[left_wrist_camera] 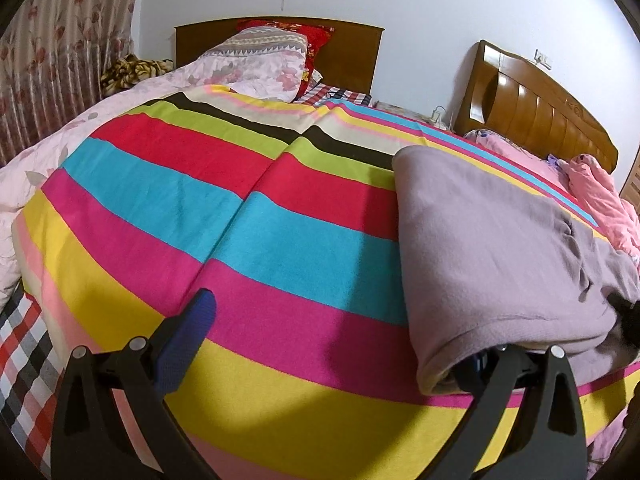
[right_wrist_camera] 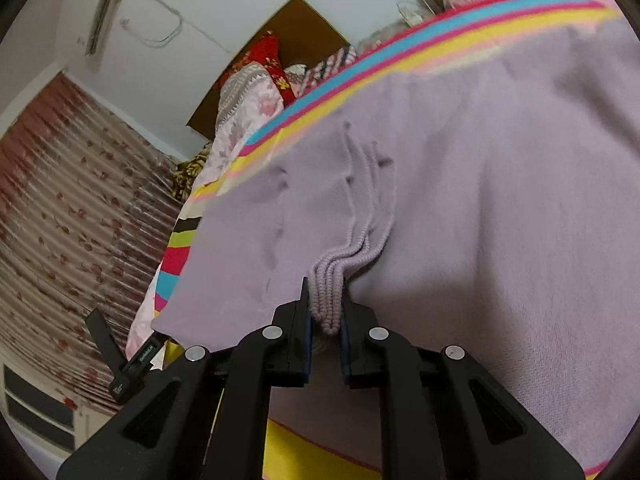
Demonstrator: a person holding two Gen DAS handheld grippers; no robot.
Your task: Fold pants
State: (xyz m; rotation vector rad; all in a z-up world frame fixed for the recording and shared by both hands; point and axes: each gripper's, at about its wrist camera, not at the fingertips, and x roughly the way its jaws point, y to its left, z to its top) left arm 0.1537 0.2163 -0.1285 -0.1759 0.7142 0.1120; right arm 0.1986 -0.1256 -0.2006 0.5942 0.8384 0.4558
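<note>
Right tongs (right_wrist_camera: pixel 325 312): clamped on ribbed waistband of lilac pants (right_wrist_camera: pixel 460 200). Left tongs (left_wrist_camera: pixel 340 344): spread wide, one finger tucked under the near folded pants (left_wrist_camera: pixel 480 248) edge. Pants lie folded on striped bedspread (left_wrist_camera: pixel 240 220); beyond, floral pillow (left_wrist_camera: pixel 256 60), wooden headboard (left_wrist_camera: pixel 540 104)

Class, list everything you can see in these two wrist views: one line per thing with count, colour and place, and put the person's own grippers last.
pants: one, lilac, folded on the striped cover's right side
striped cover: one, multicoloured, spread over the bed
headboards: two, brown wood, against the white wall
pillows: pile, pink floral and red, at the far headboard
curtain: one, floral red-brown, left
air conditioner: one, white, high on the wall
left gripper: open, right finger under the pants' edge
right gripper: shut on the pants' ribbed waistband
</note>
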